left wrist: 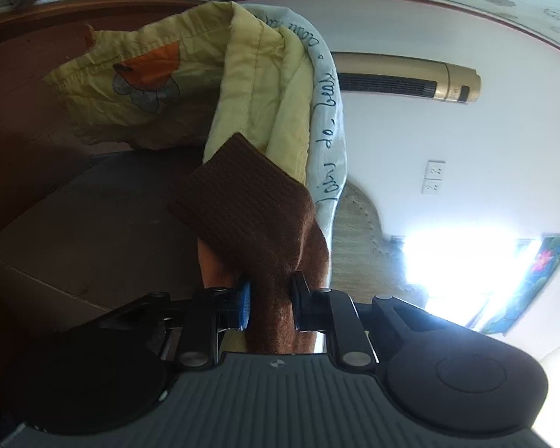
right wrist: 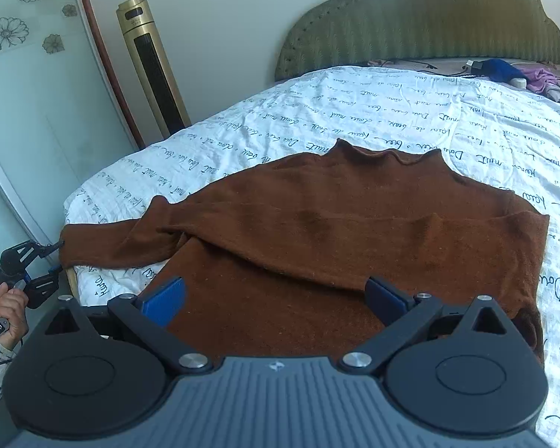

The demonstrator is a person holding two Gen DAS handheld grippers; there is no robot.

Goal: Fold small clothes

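Far left of the right wrist view: left gripper [right wrist: 54,257] clamped on the cuff of the sweater's sleeve [right wrist: 104,244], right at the bed's [right wrist: 354,104] edge, hand [right wrist: 5,311] below it. Confirmed in the left wrist view: brown ribbed cuff [left wrist: 239,201] pinched between narrow jaws, yellow blanket [left wrist: 160,86] hanging behind.

Moving right: brown sweater [right wrist: 354,224] spread flat on the white script-print sheet, collar toward the headboard [right wrist: 422,22] at the top, hem toward the bottom of frame. Sleeve stretched out leftward, long axis running left-right, crosswise to the body.

Bottom centre: right gripper [right wrist: 276,295] spread wide, hovering over the lower body, holding nothing.

Probably next: sleeve carried rightward across the chest. Left hand clearly the nearer one, already gripping.
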